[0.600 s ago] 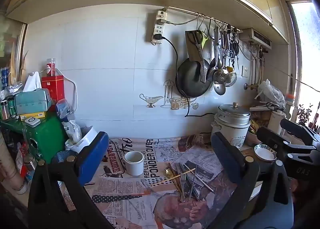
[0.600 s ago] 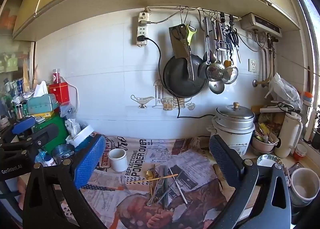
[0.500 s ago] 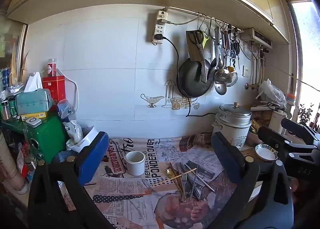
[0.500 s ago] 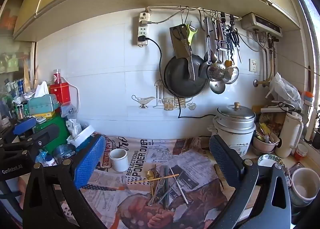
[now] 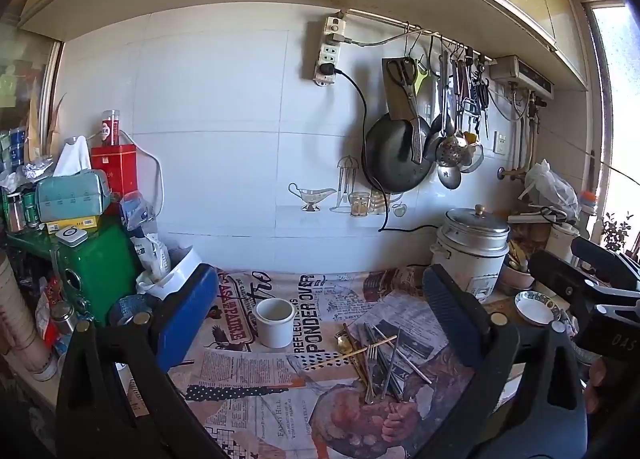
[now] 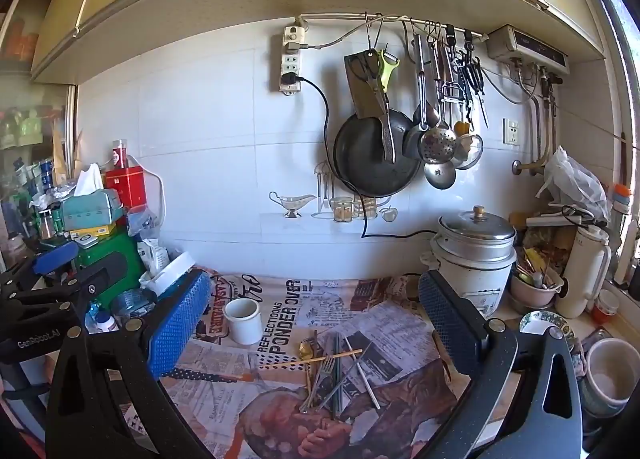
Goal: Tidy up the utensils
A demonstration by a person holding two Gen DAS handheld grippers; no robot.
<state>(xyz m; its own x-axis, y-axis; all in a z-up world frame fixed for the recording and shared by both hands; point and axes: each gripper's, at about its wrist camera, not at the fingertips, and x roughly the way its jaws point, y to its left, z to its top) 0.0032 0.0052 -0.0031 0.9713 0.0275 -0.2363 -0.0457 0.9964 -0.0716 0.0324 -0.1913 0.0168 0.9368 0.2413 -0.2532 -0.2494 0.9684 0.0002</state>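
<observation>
A loose pile of utensils (image 5: 374, 359), with forks, chopsticks and a gold spoon, lies on the newspaper-covered counter; it also shows in the right wrist view (image 6: 334, 369). A white cup (image 5: 274, 317) stands upright to the pile's left, also in the right wrist view (image 6: 243, 320). My left gripper (image 5: 316, 319) is open and empty, held above and short of the pile. My right gripper (image 6: 314, 319) is open and empty, also short of the pile. Each gripper shows at the edge of the other's view.
A rice cooker (image 6: 474, 255) stands at the back right, with a patterned dish (image 6: 544, 325), a mug (image 6: 608, 375) and a thermos (image 6: 586, 271) beyond it. A green box (image 5: 96, 263) with clutter stands at the left. Pans and tools (image 5: 408, 151) hang on the wall.
Both views shift very slightly; the grippers stay open and nothing on the counter has moved.
</observation>
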